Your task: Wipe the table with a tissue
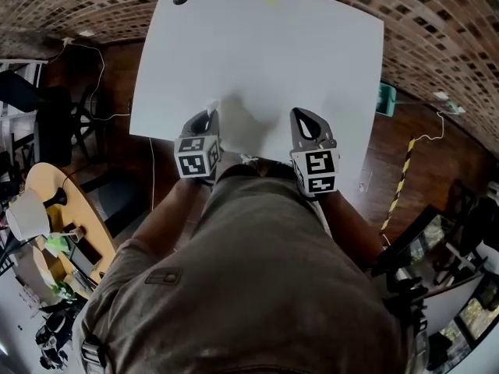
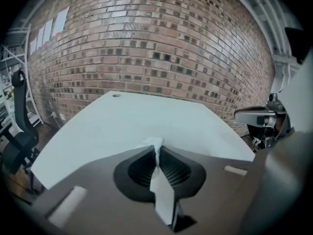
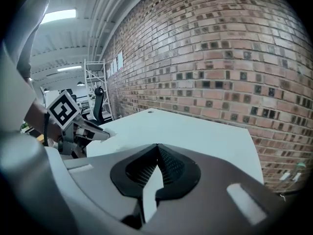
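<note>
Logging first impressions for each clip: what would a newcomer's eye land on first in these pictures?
The large white table fills the middle of the head view, set against a red-brown brick wall. At its near edge the left tool is shut on a thin white paper tissue. The right tool beside it is shut with nothing in it.

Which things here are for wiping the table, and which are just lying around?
For the job:
- tissue, pinched in the left gripper
- white table

Just around:
- black office chair
- round wooden table
- right gripper, shut with nothing in it
</note>
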Demonstrator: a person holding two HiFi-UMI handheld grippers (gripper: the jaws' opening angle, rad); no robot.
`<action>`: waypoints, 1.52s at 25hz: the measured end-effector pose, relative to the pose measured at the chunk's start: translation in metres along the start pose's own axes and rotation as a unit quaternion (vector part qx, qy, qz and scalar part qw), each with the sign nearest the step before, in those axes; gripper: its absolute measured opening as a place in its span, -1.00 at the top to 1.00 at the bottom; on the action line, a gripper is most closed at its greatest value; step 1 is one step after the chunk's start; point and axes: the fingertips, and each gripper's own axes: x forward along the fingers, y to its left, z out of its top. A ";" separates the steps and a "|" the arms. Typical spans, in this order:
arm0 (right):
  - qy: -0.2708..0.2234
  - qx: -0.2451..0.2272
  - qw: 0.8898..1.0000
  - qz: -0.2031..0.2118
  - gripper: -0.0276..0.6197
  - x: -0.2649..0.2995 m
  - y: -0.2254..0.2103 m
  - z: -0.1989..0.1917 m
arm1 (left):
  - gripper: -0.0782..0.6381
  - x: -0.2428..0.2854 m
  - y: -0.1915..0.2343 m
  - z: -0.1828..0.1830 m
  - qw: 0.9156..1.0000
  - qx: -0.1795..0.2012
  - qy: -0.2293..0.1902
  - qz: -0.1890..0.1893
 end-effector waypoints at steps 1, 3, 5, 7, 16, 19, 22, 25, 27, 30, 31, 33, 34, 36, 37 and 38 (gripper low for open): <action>-0.001 -0.001 1.000 -0.002 0.87 0.003 0.004 0.003 | 0.72 -0.001 0.007 0.001 1.000 -0.001 -0.002 0.000; 0.001 -0.003 1.000 -0.008 0.87 0.009 0.013 0.005 | 0.72 -0.002 0.021 0.002 1.000 -0.002 -0.005 -0.001; 0.002 -0.005 1.000 -0.014 0.87 0.014 0.021 0.007 | 0.72 -0.003 0.033 0.003 1.000 -0.003 -0.008 -0.004; 0.002 -0.007 1.000 -0.021 0.87 0.018 0.027 0.010 | 0.72 -0.003 0.042 0.003 1.000 -0.003 -0.009 -0.008; 0.010 -0.005 0.999 -0.031 0.87 0.021 0.032 0.010 | 0.72 0.013 0.058 -0.010 1.000 -0.012 0.012 -0.004; 0.016 0.000 0.999 -0.032 0.87 0.021 0.031 0.006 | 0.72 0.018 0.060 -0.014 1.000 -0.016 0.019 -0.003; 0.019 0.004 0.999 -0.034 0.87 0.022 0.029 0.003 | 0.72 0.024 0.061 -0.015 1.000 -0.015 0.025 -0.002; 0.023 0.012 0.999 -0.036 0.87 0.022 0.029 0.000 | 0.72 0.028 0.064 -0.020 0.999 -0.014 0.033 0.001; 0.027 0.015 0.999 -0.036 0.87 0.023 0.028 -0.002 | 0.72 0.033 0.067 -0.023 0.999 -0.013 0.041 0.004; 0.032 0.021 0.999 -0.035 0.87 0.026 0.023 -0.006 | 0.72 0.042 0.070 -0.027 0.998 -0.009 0.056 0.009; 0.034 0.022 0.999 -0.035 0.87 0.027 0.023 -0.007 | 0.72 0.044 0.070 -0.028 0.998 -0.006 0.059 0.011; 0.036 0.025 0.998 -0.035 0.87 0.027 0.022 -0.009 | 0.72 0.046 0.070 -0.028 0.998 0.002 0.062 0.012; 0.036 0.026 0.998 -0.035 0.87 0.027 0.021 -0.010 | 0.72 0.046 0.070 -0.028 0.998 0.006 0.063 0.013; 0.036 0.029 0.998 -0.034 0.87 0.027 0.020 -0.011 | 0.72 0.045 0.069 -0.028 0.998 0.008 0.066 0.013; 0.036 0.029 0.998 -0.034 0.87 0.027 0.018 -0.011 | 0.72 0.046 0.068 -0.028 0.998 0.009 0.068 0.012; 0.035 0.029 0.998 -0.034 0.87 0.027 0.017 -0.011 | 0.72 0.046 0.066 -0.028 0.997 0.010 0.070 0.009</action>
